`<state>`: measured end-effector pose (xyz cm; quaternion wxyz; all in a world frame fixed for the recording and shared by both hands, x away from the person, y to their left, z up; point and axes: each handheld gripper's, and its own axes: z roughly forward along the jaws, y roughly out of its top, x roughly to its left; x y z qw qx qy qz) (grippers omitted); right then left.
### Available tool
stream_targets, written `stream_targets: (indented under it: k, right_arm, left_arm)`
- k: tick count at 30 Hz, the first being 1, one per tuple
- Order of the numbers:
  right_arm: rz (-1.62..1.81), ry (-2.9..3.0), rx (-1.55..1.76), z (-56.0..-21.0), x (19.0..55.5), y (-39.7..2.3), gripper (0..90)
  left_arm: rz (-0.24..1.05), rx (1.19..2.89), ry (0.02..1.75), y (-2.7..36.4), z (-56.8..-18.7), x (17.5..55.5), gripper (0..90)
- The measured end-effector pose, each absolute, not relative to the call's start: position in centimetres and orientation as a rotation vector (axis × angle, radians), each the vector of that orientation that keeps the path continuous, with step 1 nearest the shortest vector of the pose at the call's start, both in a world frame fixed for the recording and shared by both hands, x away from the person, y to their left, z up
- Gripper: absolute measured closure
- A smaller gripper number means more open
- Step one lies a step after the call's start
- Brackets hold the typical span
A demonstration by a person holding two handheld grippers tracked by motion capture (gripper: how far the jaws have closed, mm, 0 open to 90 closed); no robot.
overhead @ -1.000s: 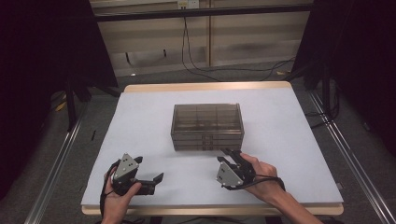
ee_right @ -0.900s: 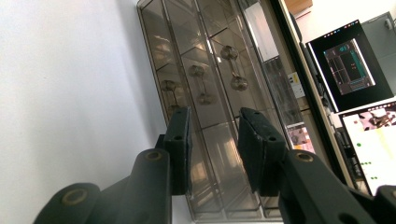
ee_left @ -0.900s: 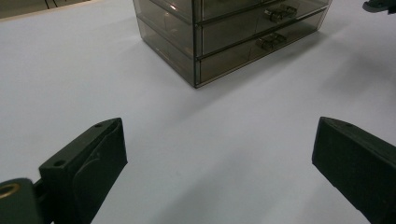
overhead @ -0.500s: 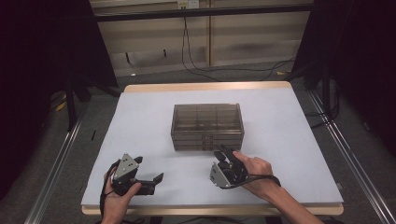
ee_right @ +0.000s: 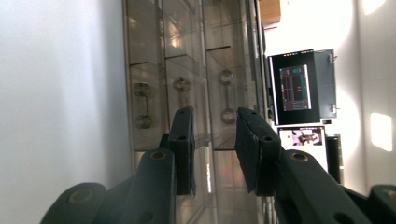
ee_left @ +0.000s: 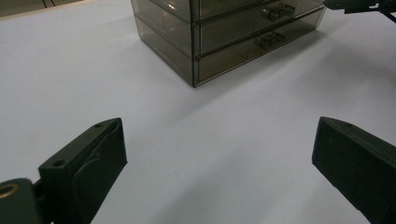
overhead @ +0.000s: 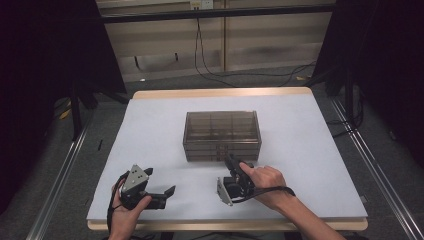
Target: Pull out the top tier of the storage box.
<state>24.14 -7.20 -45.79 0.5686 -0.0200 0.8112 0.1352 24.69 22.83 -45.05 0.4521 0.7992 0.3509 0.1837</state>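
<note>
two grippers are at the counter's near edge. the right gripper, rolled on its side, has just been narrowing its jaws and sits released just before the drawer box at mid-counter, apparently lined up with a handle. the left gripper rests wide open. a misjudged approach could clip the drawer front and shove the box back.

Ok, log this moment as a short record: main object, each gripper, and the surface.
object: smoky clear drawer chest, drawers shut, small handles on the front
right gripper: turned on its side at the chest's front, jaws part open, just been closing, nothing between them yet
left gripper: jaws wide open, empty, low over the table, apart from the chest
surface: white table
</note>
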Motion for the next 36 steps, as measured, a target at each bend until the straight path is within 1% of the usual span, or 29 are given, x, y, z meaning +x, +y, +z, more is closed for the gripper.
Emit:
stream_targets:
  k: [7,25,30,36]
  right_arm:
    - [0.307,1.887,-0.048,-45.8,24.7,-7.1,70.1]
    - [0.25,1.846,-0.015,-46.6,26.1,-6.5,76.5]
    - [0.246,1.823,-0.016,-46.8,26.2,-6.3,80.6]
    - [0.247,1.818,-0.011,-46.9,26.3,-6.1,80.9]
  left_arm:
    - [0.458,1.98,0.863,22.8,-45.0,24.7,3.0]
    - [0.458,1.982,0.868,22.9,-45.1,24.7,2.9]
    - [0.456,1.982,0.864,22.8,-45.1,24.8,3.0]
    - [0.459,1.983,0.861,22.9,-45.1,24.8,2.9]
